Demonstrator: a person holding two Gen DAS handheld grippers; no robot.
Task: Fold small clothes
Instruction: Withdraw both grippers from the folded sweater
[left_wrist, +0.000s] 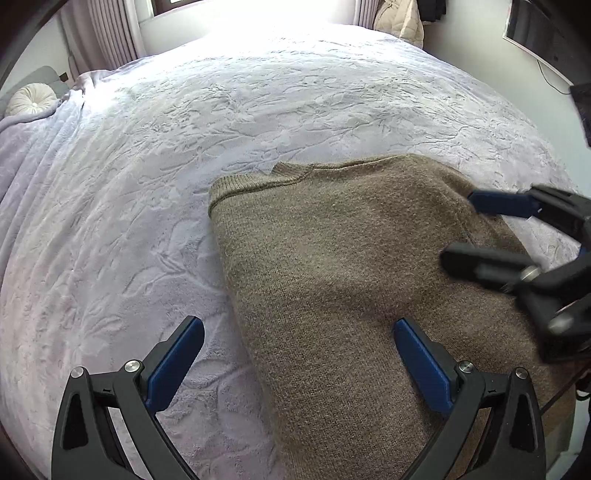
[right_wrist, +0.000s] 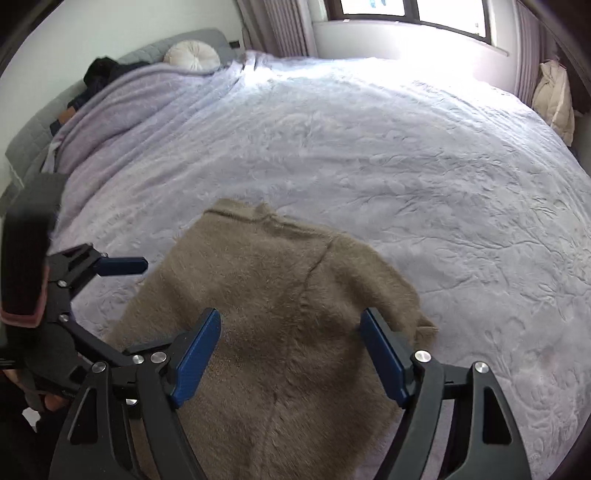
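Note:
A brown knit sweater (left_wrist: 332, 266) lies folded flat on the lavender bedspread (left_wrist: 147, 166), its collar at the far edge. My left gripper (left_wrist: 295, 332) is open and empty, hovering over the sweater's left edge. My right gripper (left_wrist: 458, 229) is open at the sweater's right side. In the right wrist view the sweater (right_wrist: 280, 295) lies under my open right gripper (right_wrist: 290, 325), and the left gripper (right_wrist: 125, 267) shows at the left, open.
The bed fills both views. A round white cushion (right_wrist: 192, 55) and dark clothes (right_wrist: 103, 70) lie at the headboard. A window (right_wrist: 406, 11) and curtains are behind. A beige jacket (right_wrist: 556, 99) hangs at the right. A monitor (left_wrist: 543, 33) is on the wall.

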